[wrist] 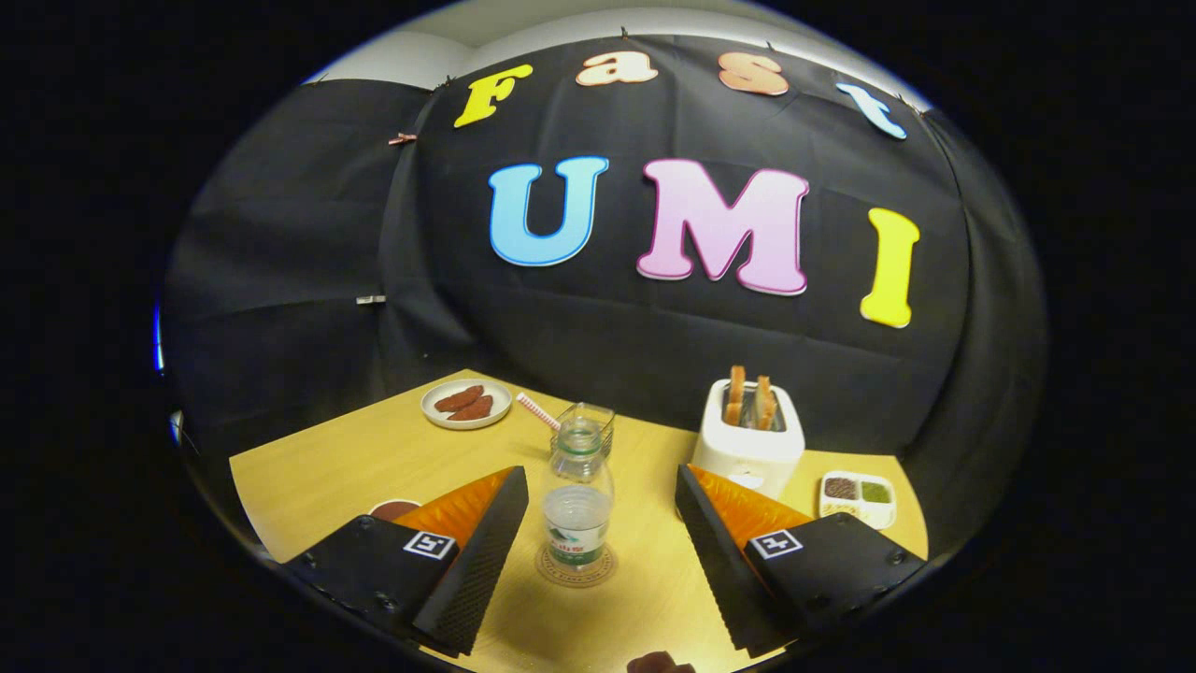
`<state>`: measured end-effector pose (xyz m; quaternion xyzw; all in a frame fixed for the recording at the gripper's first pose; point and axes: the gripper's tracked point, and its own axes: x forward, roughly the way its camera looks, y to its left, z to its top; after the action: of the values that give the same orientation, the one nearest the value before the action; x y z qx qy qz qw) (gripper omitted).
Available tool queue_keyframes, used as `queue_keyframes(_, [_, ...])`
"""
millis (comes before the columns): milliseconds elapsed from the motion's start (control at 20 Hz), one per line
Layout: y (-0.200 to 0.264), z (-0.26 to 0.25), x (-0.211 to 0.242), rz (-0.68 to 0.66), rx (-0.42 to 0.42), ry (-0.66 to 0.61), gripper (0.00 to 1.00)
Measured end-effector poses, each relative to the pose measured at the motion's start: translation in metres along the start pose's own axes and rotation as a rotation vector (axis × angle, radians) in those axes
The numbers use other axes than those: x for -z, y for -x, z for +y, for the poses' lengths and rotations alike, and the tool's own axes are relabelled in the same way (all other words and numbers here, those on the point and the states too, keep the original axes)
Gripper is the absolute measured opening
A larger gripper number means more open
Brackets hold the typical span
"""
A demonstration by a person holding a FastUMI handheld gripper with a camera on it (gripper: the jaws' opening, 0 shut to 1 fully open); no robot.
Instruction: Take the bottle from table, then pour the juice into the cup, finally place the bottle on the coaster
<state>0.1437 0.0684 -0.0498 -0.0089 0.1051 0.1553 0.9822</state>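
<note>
Over at about 10 o'clock from your fingers there's a white plate (pixel 466 404) with a couple of reddish-brown pieces on it, sitting on the yellow wooden table (pixel 308 467). A small dark round thing (pixel 394 509) peeks out just behind your left finger, can't tell what it is. Dead ahead at 12 o'clock is the bottle (pixel 577 500): clear plastic, no cap, upright, green-and-white label low down, hardly any liquid visible. It's standing right on the round coaster (pixel 576 566). Just behind it is a clear glass cup (pixel 587 423) with a red-and-white striped straw (pixel 538 411) leaning out to the left.

Your gripper (pixel 598 523) is level and pointed straight at the bottle, fingers spread wide, one on each side of it and touching nothing.

At 1 o'clock there's a white toaster (pixel 749 439) with two toast slices (pixel 750 397) sticking up, and at 2 o'clock a little divided dish (pixel 858 498) with dark and green stuff in it.
</note>
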Motion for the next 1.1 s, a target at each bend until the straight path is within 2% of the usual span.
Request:
queue_keyframes(300, [0.092, -0.037, -0.063, -0.086, 0.209, -0.015, 0.98])
queue_keyframes(450, [0.144, -0.04, -0.091, -0.155, 0.279, -0.003, 0.98])
queue_keyframes(650, [0.202, -0.027, -0.106, -0.187, 0.328, 0.005, 0.97])
queue_keyframes(800, [0.242, -0.012, -0.104, -0.177, 0.332, -0.007, 0.97])
queue_keyframes(1100, [0.282, 0.001, -0.091, -0.154, 0.346, -0.023, 0.98])
